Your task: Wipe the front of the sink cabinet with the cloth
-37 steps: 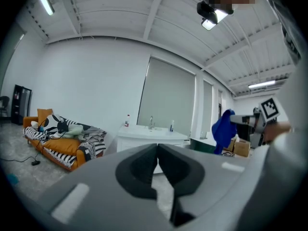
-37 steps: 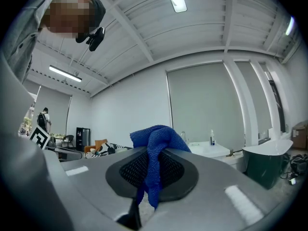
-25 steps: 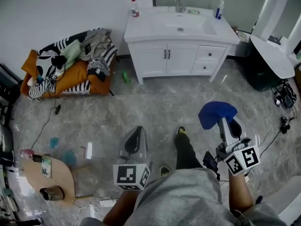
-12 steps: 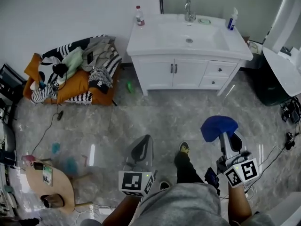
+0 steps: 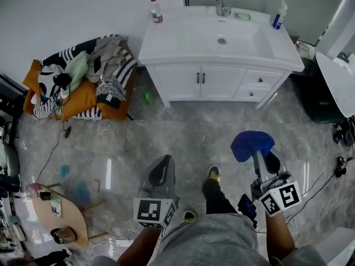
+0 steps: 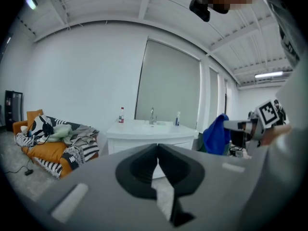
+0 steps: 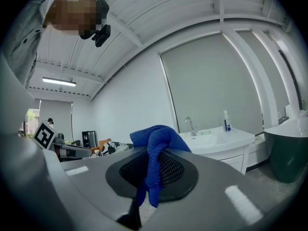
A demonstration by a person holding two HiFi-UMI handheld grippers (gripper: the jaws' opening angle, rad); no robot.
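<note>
The left gripper [image 5: 160, 172] hangs over the marble floor [image 5: 183, 134], its jaws pressed together on nothing. Well ahead stands the white sink cabinet [image 5: 219, 83], its front facing the person. The right gripper [image 5: 264, 158] is clamped on the blue cloth [image 5: 252, 144]. The cloth bunches above the jaws and covers their tips in the head view, well apart from the cabinet.

One cloth [image 5: 252, 144], one cabinet [image 5: 180, 83], two bottles [image 5: 156, 11] [image 5: 278, 16]

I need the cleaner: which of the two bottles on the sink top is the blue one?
The blue bottle stands at the back right, right of the tap; the red-labelled bottle stands at the back left.
</note>
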